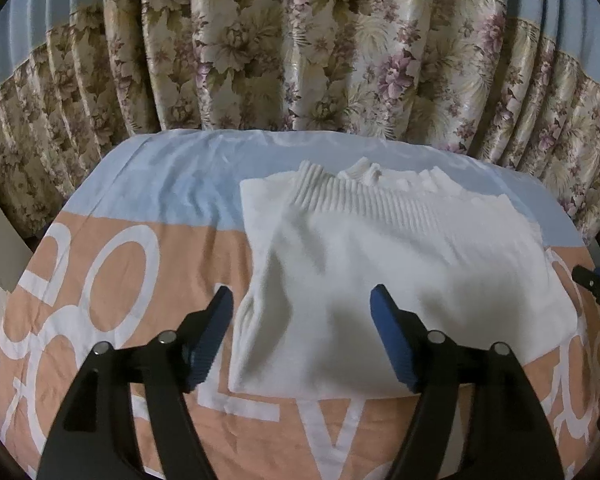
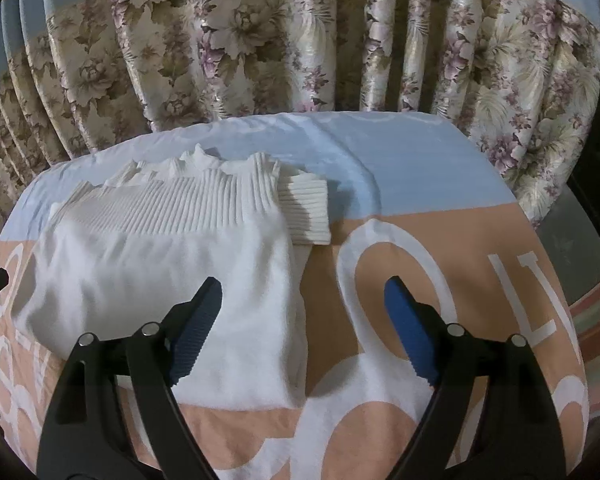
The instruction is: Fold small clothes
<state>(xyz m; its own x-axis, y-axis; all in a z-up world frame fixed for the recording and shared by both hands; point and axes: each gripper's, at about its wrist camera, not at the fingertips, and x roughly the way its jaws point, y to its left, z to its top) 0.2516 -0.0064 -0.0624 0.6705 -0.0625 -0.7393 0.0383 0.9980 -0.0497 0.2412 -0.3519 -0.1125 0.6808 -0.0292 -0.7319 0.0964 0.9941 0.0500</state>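
Observation:
A white knit sweater [image 1: 400, 264] lies folded on the table, its ribbed hem toward the far side. In the right wrist view the sweater [image 2: 172, 268] fills the left half, with a ribbed cuff [image 2: 306, 212] sticking out at its right edge. My left gripper [image 1: 302, 304] is open and empty, hovering over the sweater's near left corner. My right gripper [image 2: 304, 300] is open and empty, straddling the sweater's near right edge. The right gripper's tip [image 1: 594, 280] shows at the right edge of the left wrist view.
The table is covered by a peach and light-blue cloth [image 1: 112, 280] with large white letters, also in the right wrist view [image 2: 440, 208]. Floral curtains [image 1: 300, 48] hang close behind the table's far edge. The table's right edge [image 2: 548, 264] drops off to a striped surface.

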